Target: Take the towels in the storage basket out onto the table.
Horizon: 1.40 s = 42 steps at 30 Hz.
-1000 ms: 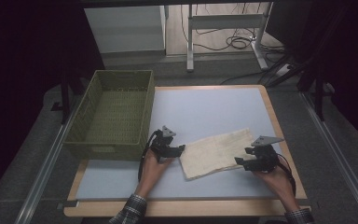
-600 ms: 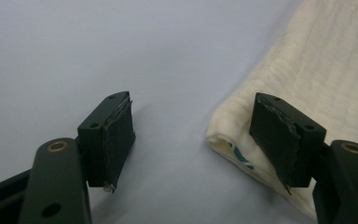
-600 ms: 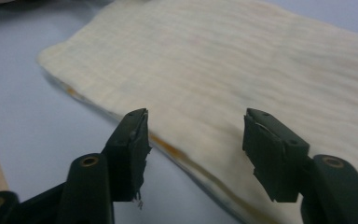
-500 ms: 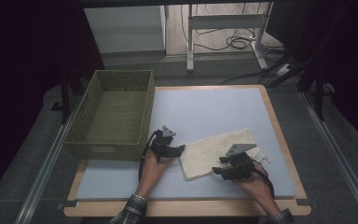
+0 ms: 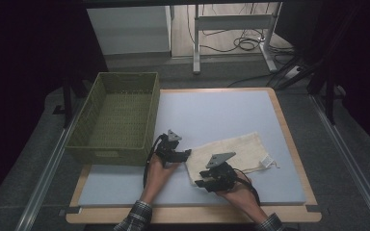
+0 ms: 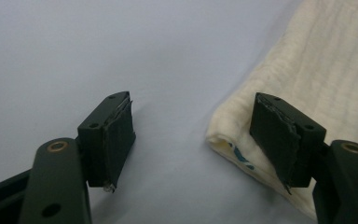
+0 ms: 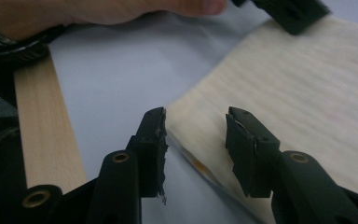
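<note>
A cream cloth (image 5: 236, 151) lies flat on the blue-grey mat (image 5: 212, 110), with a small tag at its right end. My left gripper (image 5: 187, 154) rests at the cloth's left corner. In the left gripper view it (image 6: 193, 105) is open, its right pad (image 6: 275, 135) over the cloth (image 6: 317, 65) edge and bare mat between the jaws. My right gripper (image 5: 200, 184) is at the cloth's near left corner. In the right gripper view it (image 7: 196, 114) is open and its jaws have just been closing, with the cloth (image 7: 298, 88) edge between them, not pinched.
A green woven basket (image 5: 113, 115) stands on the table's left side, close to my left hand. The wooden table rim (image 5: 289, 130) frames the mat. The rim (image 7: 42, 126) lies just beside my right gripper. Desk legs and cables stand beyond the far edge.
My right gripper has slid left along the cloth's near edge, from its right end to its near left corner. The left gripper has stayed in place.
</note>
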{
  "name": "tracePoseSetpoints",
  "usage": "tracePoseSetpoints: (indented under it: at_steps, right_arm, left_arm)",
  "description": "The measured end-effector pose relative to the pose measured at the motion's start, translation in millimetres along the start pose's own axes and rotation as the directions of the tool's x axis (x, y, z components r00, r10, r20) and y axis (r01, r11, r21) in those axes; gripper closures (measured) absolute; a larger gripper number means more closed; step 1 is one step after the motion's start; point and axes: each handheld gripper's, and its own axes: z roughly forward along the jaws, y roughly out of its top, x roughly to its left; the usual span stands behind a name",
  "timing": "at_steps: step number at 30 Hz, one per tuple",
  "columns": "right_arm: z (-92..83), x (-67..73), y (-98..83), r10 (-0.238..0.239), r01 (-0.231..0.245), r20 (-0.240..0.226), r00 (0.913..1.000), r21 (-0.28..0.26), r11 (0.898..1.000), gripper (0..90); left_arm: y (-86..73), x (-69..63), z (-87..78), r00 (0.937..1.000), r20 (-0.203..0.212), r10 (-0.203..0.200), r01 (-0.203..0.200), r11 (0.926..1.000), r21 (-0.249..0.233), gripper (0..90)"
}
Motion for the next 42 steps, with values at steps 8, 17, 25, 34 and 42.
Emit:
tracePoseSetpoints:
  at_steps: [8,17,25,34,42]
  right_arm:
    - [20.1,17.4,10.4,-0.04,0.04,-0.003,0.9992,0.028,0.999,58.9]
    - [21.0,18.4,5.8,-0.078,0.077,0.091,0.9928,0.018,0.997,83.7]
    - [19.4,13.3,3.4,-0.023,0.023,0.058,0.9981,-0.005,1.0,85.3]
    - [23.7,21.5,18.2,-0.035,0.036,0.013,0.9993,-0.026,0.999,85.3]
    - [-1.0,13.8,16.8,-0.016,0.018,0.031,0.9994,-0.077,0.997,85.3]
  left_arm:
    - [0.0,0.2,0.0,1.0,0.0,0.002,-0.002,1.0,-0.001,30.0]
    - [0.4,0.2,0.1,0.9999,0.013,0.008,-0.008,1.0,0.006,26.0]
    - [-1.2,-4.9,-3.6,0.9961,0.076,0.045,-0.044,0.9989,-0.014,68.7]
    - [-5.6,-4.7,-18.6,0.9996,0.029,-0.006,0.008,0.9976,-0.069,87.9]
    - [10.2,-14.9,-20.6,0.9991,0.026,0.032,-0.029,0.993,-0.115,87.4]
